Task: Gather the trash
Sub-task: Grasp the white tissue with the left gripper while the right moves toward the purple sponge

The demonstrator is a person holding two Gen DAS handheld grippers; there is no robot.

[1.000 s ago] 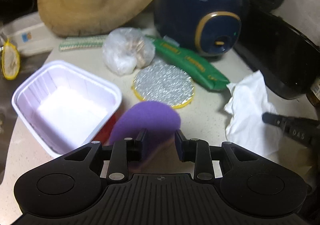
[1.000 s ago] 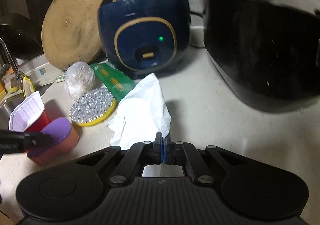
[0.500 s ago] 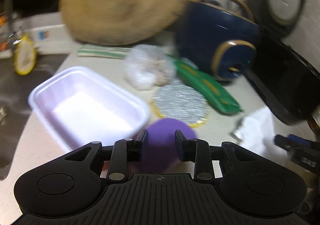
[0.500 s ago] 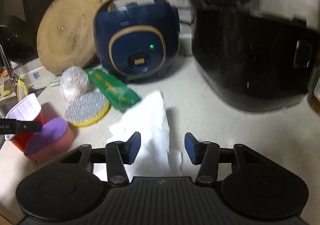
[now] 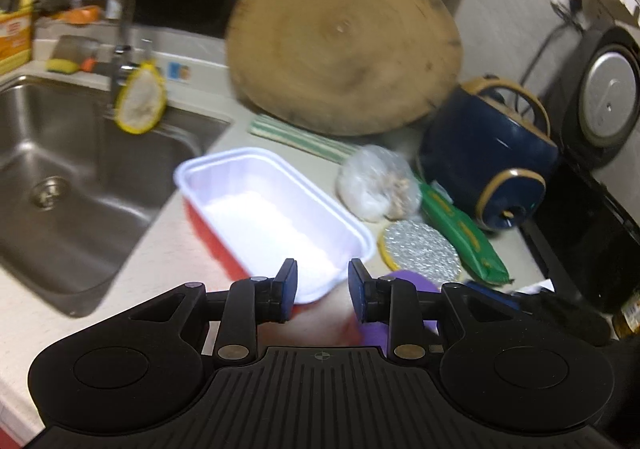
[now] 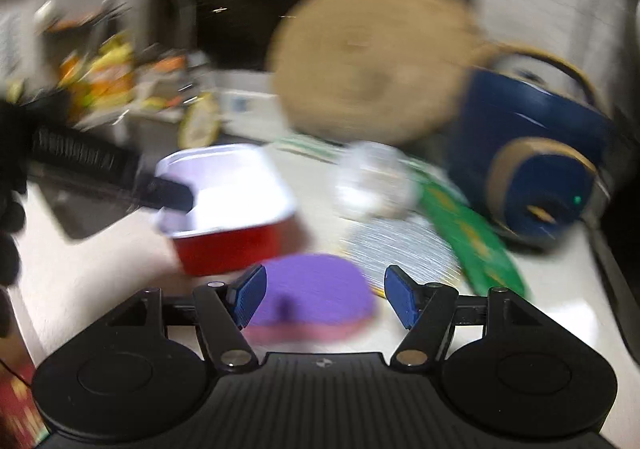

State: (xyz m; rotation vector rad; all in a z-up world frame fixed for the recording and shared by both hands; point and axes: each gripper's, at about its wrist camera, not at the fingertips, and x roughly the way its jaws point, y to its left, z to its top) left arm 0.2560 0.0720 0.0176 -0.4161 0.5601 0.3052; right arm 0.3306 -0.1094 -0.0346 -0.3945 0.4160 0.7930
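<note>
No label can be read through the blur; the red tray [image 5: 276, 209] with white lining sits on a pale speckled counter [image 5: 168, 249] beside a steel sink [image 5: 80, 185]; left gripper [image 5: 322, 285] gapes empty at the tray's near corner; right gripper [image 6: 325, 297], jaws just widened, holds nothing, the purple-topped sponge [image 6: 316, 295] lying between them, just in front of the tray.

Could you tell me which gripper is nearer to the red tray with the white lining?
Left. The left gripper has a fingertip reaching over the tray's near rim. The right gripper sits further back, open, around the purple-topped sponge in front of the tray.
</note>
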